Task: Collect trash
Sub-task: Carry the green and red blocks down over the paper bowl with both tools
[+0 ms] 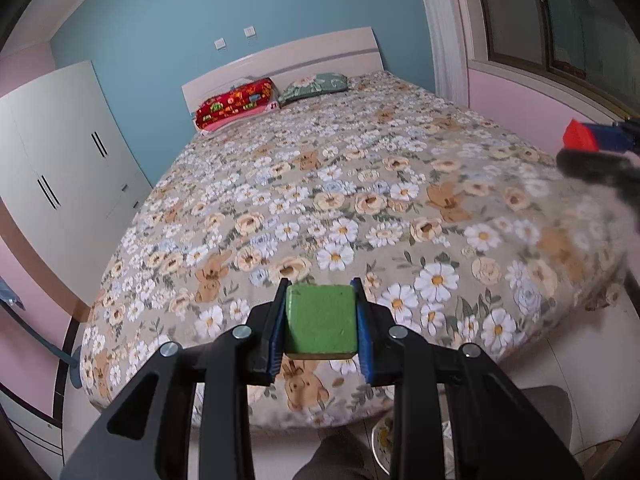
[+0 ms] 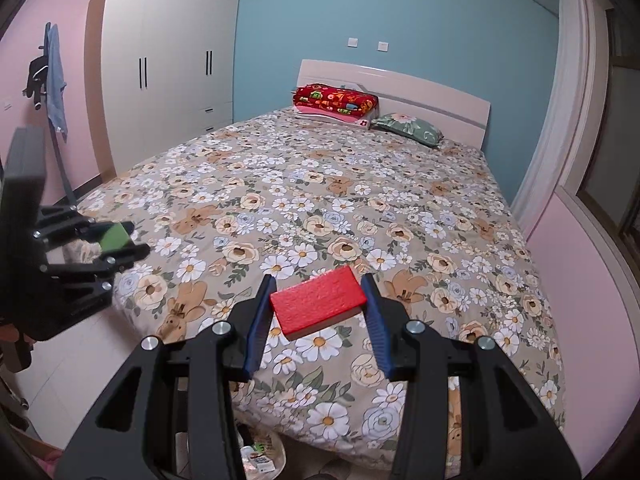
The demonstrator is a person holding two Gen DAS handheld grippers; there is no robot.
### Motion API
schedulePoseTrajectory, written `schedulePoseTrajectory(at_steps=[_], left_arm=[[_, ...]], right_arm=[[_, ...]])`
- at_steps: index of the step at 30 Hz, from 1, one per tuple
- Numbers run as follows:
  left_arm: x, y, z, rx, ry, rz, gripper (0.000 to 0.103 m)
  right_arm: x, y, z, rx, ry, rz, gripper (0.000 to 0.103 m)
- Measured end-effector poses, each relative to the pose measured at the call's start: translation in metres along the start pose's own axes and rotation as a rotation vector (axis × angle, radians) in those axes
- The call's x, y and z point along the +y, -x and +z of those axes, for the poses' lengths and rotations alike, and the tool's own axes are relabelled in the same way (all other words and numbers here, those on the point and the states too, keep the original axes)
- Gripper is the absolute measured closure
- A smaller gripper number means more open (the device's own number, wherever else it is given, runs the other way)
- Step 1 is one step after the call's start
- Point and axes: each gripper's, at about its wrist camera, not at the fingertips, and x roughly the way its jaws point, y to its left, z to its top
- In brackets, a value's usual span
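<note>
Left wrist view shows the left gripper (image 1: 320, 322) pinching a green foam block (image 1: 321, 319); only the right wrist view shows the right gripper (image 2: 318, 312) clamping a flat red foam slab (image 2: 318, 305) above the floral bed (image 2: 400, 184).

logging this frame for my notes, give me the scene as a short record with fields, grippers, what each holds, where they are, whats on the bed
left gripper: shut on green block, held above the foot of the bed
right gripper: shut on red block, held above the foot of the bed
bed: floral cover, no loose items seen on it
head of bed: red pillow and green pillow, side by side
wardrobe: white, doors closed, left of the bed
floor bin: partly visible below the right gripper, contents unclear
</note>
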Motion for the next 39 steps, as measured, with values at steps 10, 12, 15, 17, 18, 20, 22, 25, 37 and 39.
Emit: schedulePoseTrajectory(at_steps=[10, 12, 15, 17, 18, 20, 22, 25, 37, 39], left_arm=[[-0.011, -0.022, -0.057, 0.093, -0.008, -0.045, 0.071], [-0.016, -0.032, -0.071, 0.119, -0.02, -0.048, 0.071], [-0.024, -0.048, -0.092, 0.163, -0.024, -0.064, 0.071], [-0.028, -0.058, -0.102, 0.186, -0.026, -0.072, 0.071], [-0.031, -0.064, -0.109, 0.203, -0.032, -0.078, 0.071], [-0.036, -0.075, -0.122, 0.23, -0.035, -0.087, 0.071], [-0.041, -0.087, -0.137, 0.264, -0.037, -0.1, 0.071], [-0.049, -0.104, -0.156, 0.319, -0.041, -0.126, 0.071], [-0.077, -0.156, -0.221, 0.463, -0.071, -0.173, 0.071], [-0.082, -0.164, -0.231, 0.49, -0.07, -0.181, 0.071]], right_arm=[[0.021, -0.012, -0.045, 0.057, 0.021, 0.028, 0.059], [0.027, -0.019, -0.057, 0.08, 0.03, 0.035, 0.059], [0.035, -0.033, -0.075, 0.12, 0.038, 0.05, 0.058], [0.038, -0.043, -0.089, 0.147, 0.039, 0.064, 0.058], [0.041, -0.049, -0.096, 0.163, 0.039, 0.07, 0.058], [0.046, -0.062, -0.112, 0.199, 0.042, 0.085, 0.058], [0.05, -0.074, -0.125, 0.23, 0.048, 0.091, 0.058], [0.06, -0.095, -0.15, 0.284, 0.056, 0.109, 0.058], [0.095, -0.165, -0.237, 0.473, 0.054, 0.193, 0.058], [0.098, -0.175, -0.248, 0.5, 0.052, 0.2, 0.058]])
